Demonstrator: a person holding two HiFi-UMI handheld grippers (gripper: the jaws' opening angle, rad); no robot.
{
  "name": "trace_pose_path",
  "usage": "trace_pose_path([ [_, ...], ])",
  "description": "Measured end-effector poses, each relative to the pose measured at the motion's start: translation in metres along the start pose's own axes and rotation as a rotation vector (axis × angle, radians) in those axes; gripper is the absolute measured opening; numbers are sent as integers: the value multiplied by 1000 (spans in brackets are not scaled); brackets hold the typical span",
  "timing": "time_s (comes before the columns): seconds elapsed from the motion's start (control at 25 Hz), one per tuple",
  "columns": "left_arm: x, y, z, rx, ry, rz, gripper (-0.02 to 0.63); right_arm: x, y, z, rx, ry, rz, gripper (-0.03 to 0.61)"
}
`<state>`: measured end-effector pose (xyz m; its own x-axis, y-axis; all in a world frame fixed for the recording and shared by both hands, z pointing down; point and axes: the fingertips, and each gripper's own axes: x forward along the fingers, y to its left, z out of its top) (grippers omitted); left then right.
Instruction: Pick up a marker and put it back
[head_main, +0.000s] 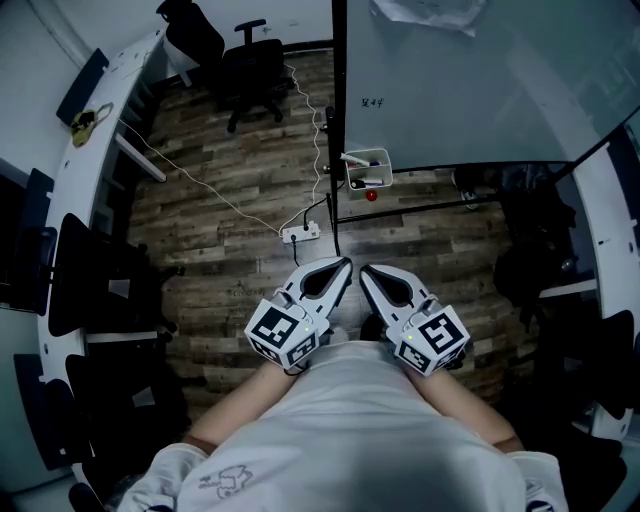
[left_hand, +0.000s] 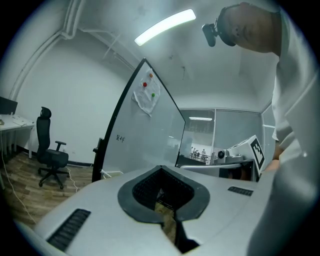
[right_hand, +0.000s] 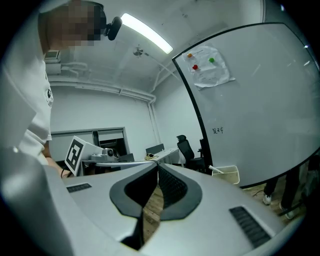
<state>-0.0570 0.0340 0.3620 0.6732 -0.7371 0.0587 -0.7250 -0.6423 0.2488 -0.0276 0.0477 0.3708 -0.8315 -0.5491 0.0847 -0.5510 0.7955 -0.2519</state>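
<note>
A white marker tray (head_main: 366, 170) hangs at the whiteboard's (head_main: 470, 90) lower left corner, with markers (head_main: 358, 159) lying in it; a red round piece (head_main: 371, 195) sits just below it. The same tray (right_hand: 226, 174) shows small in the right gripper view. Both grippers are held close to my chest, well short of the tray. My left gripper (head_main: 343, 265) has its jaws closed with nothing between them, and my right gripper (head_main: 367, 271) is the same. Their tips point side by side toward the board.
A power strip (head_main: 300, 233) with a white cable lies on the wood floor between me and the board. A black office chair (head_main: 252, 70) stands at the back. White desks (head_main: 95, 130) curve along the left and right sides. The whiteboard stand's black leg (head_main: 400, 205) runs along the floor.
</note>
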Motion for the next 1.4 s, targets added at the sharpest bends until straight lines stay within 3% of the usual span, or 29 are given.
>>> trace_pose_path([
  [0.2, 17, 22, 7, 6, -5, 49, 5, 19, -37, 14, 22, -7, 2, 17],
  [0.84, 117, 90, 17, -16, -22, 238, 5, 75, -162, 46, 17, 51, 140, 17],
  [1.12, 136, 109, 14, -45, -46, 327, 5, 97, -197, 51, -61, 106, 222, 17],
  [1.4, 142, 135, 1, -102, -41, 377, 5, 128, -214, 17, -184, 217, 259, 17],
])
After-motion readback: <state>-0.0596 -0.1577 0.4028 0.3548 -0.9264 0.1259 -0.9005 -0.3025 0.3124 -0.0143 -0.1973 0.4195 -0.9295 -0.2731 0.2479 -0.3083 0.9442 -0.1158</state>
